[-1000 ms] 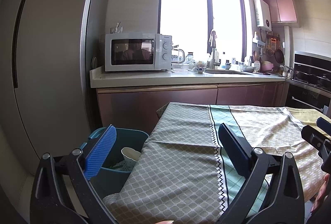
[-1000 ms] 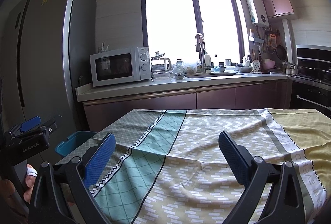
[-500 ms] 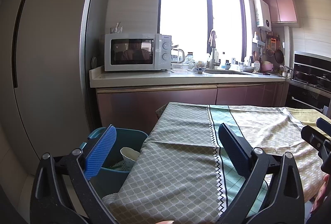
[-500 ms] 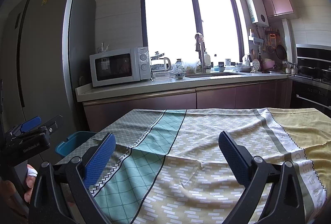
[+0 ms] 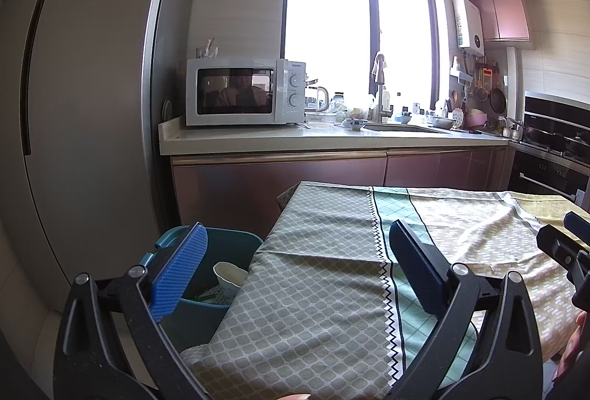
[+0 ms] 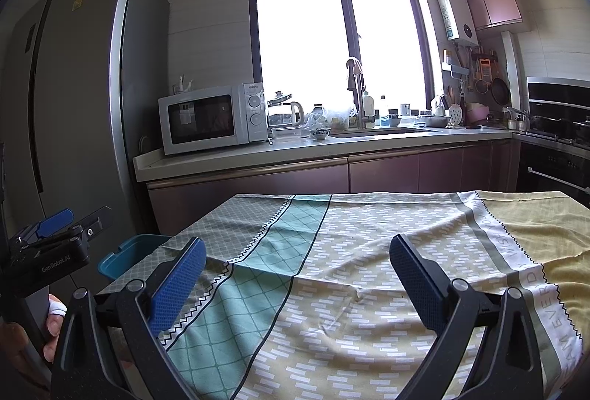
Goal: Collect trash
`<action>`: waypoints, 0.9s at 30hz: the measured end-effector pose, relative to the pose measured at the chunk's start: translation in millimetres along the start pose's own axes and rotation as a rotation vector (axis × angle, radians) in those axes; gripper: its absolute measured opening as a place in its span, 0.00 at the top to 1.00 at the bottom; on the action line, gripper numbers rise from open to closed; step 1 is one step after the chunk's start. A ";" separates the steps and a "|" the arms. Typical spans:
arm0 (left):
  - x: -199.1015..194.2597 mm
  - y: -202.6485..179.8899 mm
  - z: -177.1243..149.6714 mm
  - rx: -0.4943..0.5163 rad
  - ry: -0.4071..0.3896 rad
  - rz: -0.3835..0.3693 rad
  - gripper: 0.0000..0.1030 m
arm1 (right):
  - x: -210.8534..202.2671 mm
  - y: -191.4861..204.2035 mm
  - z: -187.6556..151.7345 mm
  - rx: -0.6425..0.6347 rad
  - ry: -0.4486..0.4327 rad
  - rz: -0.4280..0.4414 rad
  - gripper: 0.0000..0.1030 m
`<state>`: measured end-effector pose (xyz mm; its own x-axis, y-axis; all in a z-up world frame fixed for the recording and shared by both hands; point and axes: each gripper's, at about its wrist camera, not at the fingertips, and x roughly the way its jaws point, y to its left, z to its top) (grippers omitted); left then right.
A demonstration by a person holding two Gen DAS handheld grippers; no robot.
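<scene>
A teal trash bin (image 5: 225, 248) stands on the floor at the table's left side, with a white paper cup (image 5: 229, 276) and other scraps inside. In the right wrist view only a corner of the bin (image 6: 127, 254) shows past the tablecloth. My left gripper (image 5: 295, 267) hovers open over the table's left edge, its left finger above the bin, nothing between its fingers. Over the middle of the patterned tablecloth (image 6: 354, 274) my right gripper (image 6: 298, 278) is open and holds nothing. No loose trash shows on the cloth.
A tall grey fridge (image 5: 81, 104) stands left of the bin. Behind the table runs a counter (image 5: 332, 138) with a white microwave (image 5: 243, 92), a kettle, a sink and dishes. An oven (image 6: 556, 141) is at the right. A hand (image 6: 51, 330) holds the left tool.
The left wrist view has shifted very slightly, so the bin and table sit a touch differently in frame. Both grippers stay open and the right one has not moved.
</scene>
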<state>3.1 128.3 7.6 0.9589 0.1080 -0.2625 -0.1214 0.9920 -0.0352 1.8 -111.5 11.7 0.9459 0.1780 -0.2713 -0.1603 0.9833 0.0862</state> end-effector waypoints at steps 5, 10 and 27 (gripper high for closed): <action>0.2 0.0 -0.5 0.000 0.000 0.001 0.05 | -0.4 -0.3 -0.7 0.001 0.000 -0.001 0.06; 0.8 -0.1 -0.3 0.000 0.000 0.000 0.05 | -0.3 -0.4 -0.8 0.000 0.000 0.000 0.06; 0.3 -0.5 -0.5 0.000 0.000 -0.002 0.05 | -0.8 0.0 1.1 0.003 -0.006 -0.007 0.06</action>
<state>3.4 127.9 7.0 0.9592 0.1060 -0.2622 -0.1195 0.9922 -0.0359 1.3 -111.6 13.0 0.9487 0.1710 -0.2659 -0.1530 0.9844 0.0870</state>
